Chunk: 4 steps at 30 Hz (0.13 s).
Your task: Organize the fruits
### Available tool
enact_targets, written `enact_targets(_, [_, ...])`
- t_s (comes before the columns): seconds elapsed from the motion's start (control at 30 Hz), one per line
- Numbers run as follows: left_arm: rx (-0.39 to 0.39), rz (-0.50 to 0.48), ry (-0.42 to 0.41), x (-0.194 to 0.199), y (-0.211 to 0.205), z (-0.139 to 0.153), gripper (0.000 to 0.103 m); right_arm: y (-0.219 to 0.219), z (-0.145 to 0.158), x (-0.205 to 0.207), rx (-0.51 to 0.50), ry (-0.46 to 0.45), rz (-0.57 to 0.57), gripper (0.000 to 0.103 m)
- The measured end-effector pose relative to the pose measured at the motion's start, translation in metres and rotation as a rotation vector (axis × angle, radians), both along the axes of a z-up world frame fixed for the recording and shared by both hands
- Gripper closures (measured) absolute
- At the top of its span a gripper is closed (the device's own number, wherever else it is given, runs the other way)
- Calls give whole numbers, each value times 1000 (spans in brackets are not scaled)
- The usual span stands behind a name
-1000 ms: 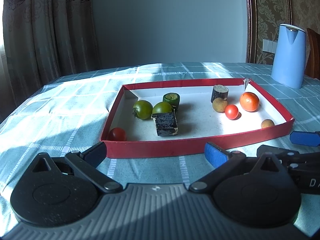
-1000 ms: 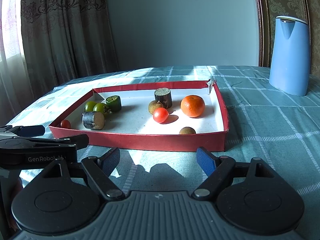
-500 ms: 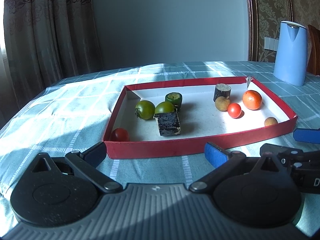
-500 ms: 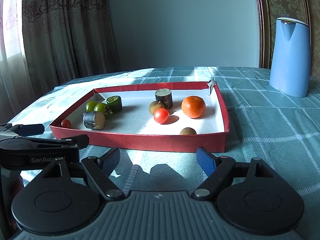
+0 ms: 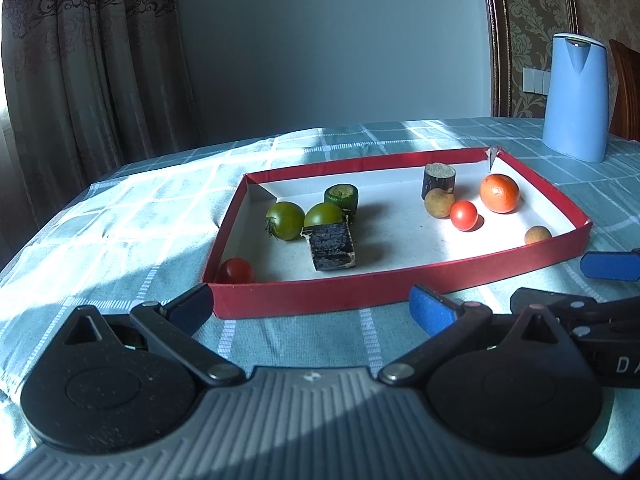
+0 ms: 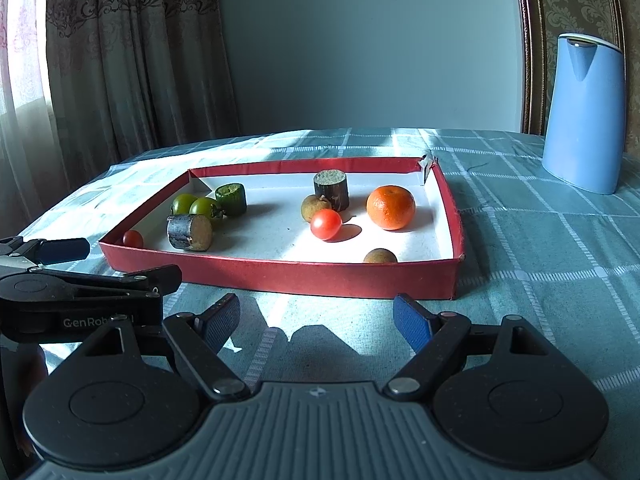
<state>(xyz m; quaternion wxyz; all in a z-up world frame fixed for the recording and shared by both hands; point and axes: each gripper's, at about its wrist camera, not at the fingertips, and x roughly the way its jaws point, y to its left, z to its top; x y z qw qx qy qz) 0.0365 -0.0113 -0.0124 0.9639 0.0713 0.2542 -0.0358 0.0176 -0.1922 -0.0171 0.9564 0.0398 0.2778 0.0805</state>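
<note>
A red-walled tray (image 5: pixel 360 292) (image 6: pixel 280 276) holds an orange (image 5: pixel 499 193) (image 6: pixel 390 207), two red cherry tomatoes (image 5: pixel 463 215) (image 5: pixel 236 270), two green tomatoes (image 5: pixel 285 220) (image 5: pixel 323 215), two brown longans (image 5: pixel 439 202) (image 5: pixel 537 235), a green cut piece (image 5: pixel 341 197) and two dark cut cylinders (image 5: pixel 333 245) (image 5: pixel 439 174). My left gripper (image 5: pixel 312 310) is open and empty, just before the tray's near wall. My right gripper (image 6: pixel 316 320) is open and empty, also before the tray. Each gripper shows at the edge of the other's view.
A blue jug (image 5: pixel 576 96) (image 6: pixel 586 112) stands on the checked tablecloth (image 6: pixel 540 248) at the back right. Curtains (image 5: pixel 80 60) hang at the left. A wooden chair back (image 5: pixel 624 88) is behind the jug.
Both grippers have drifted slightly, so the tray sits a little further right in the left wrist view. Both stay open. No fruit has moved.
</note>
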Motion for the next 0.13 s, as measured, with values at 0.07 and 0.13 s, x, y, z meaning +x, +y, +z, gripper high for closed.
enact_targets(0.07, [-3,0,10,-1,0,-1,0,1,0,0,-2,3,3,19])
enact_targets(0.13, [-4,-13,22,-3,0,-2,0,3,-1,0,-10,11,11,19])
